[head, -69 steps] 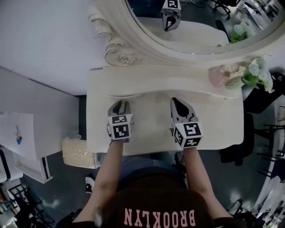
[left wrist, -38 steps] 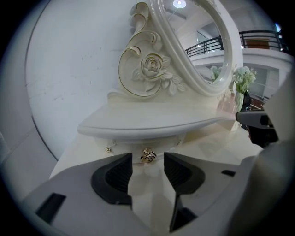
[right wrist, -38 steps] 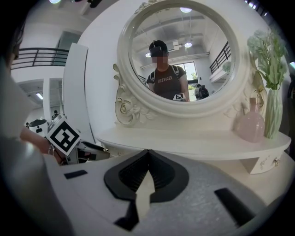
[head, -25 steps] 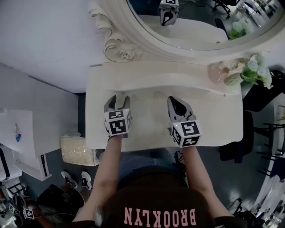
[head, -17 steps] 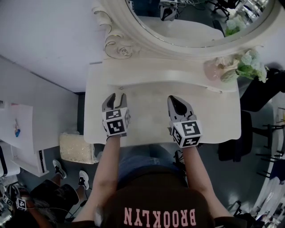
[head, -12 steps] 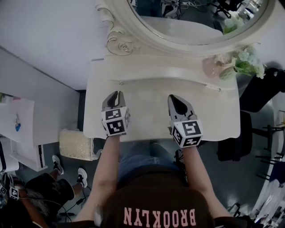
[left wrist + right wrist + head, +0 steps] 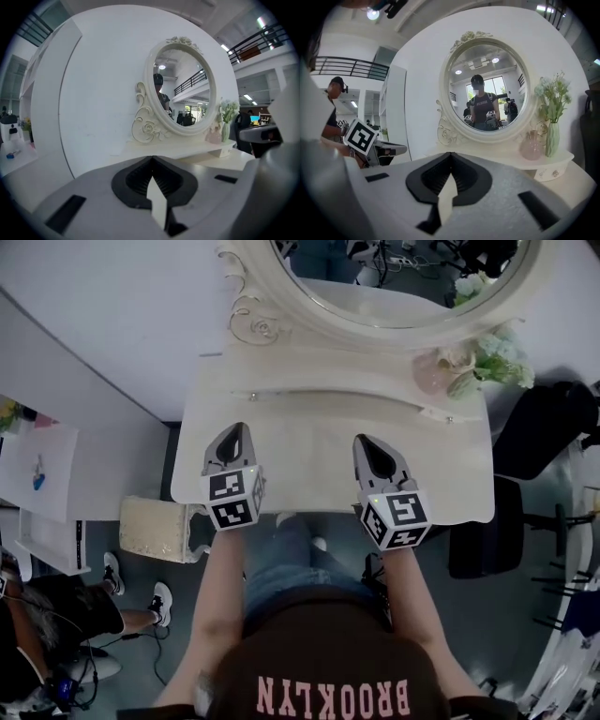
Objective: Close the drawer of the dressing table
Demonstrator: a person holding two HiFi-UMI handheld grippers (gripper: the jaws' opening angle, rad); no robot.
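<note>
Over the desk [image 7: 309,442], left gripper [image 7: 237,429]: jaws pressed together, nothing between them.
Drawer [image 7: 251,396]: at that gripper's 12 o'clock, flush in the raised shelf, apart from it.
Right gripper [image 7: 361,441]: jaws together, empty; pink vase [image 7: 433,373] at 1 o'clock.

The one word that reads is "BROOKLYN", in pale pink block capitals on the person's dark brown fabric top [image 7: 328,662], at six o'clock in the head view, upside down. Its reflection in the white-framed oval mirror [image 7: 457,89] is too small to read.
</note>
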